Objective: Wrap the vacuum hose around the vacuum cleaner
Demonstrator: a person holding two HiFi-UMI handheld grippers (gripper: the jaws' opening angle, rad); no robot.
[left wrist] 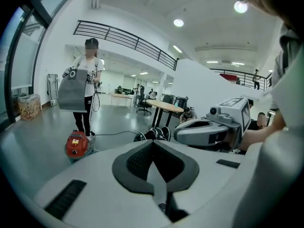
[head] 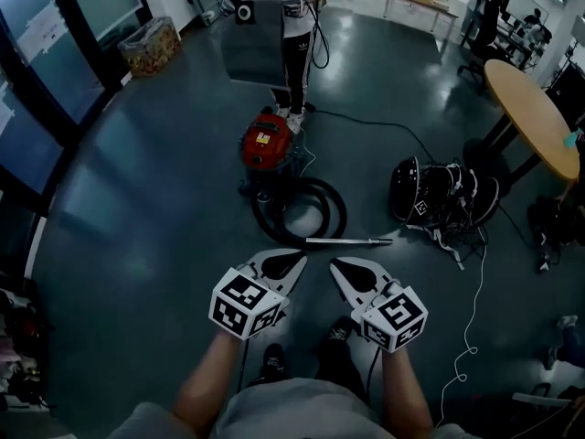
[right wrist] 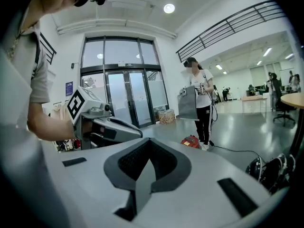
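Note:
The red vacuum cleaner [head: 265, 142] stands on the dark floor ahead of me, also seen small in the left gripper view [left wrist: 77, 145] and the right gripper view [right wrist: 191, 141]. Its black hose [head: 302, 210] lies in a loop on the floor in front of it, ending in a metal wand [head: 347, 241]. My left gripper [head: 294, 262] and right gripper [head: 338, 265] are held side by side in the air, well short of the hose. Both are shut with nothing between the jaws [left wrist: 153, 146] [right wrist: 149, 144].
A person [head: 291, 26] stands just behind the vacuum holding a grey box. Black helmets and gear [head: 443, 195] lie to the right by a round wooden table [head: 535, 117]. A white cable [head: 471, 327] trails across the floor at right. A basket [head: 151, 44] sits at the far left.

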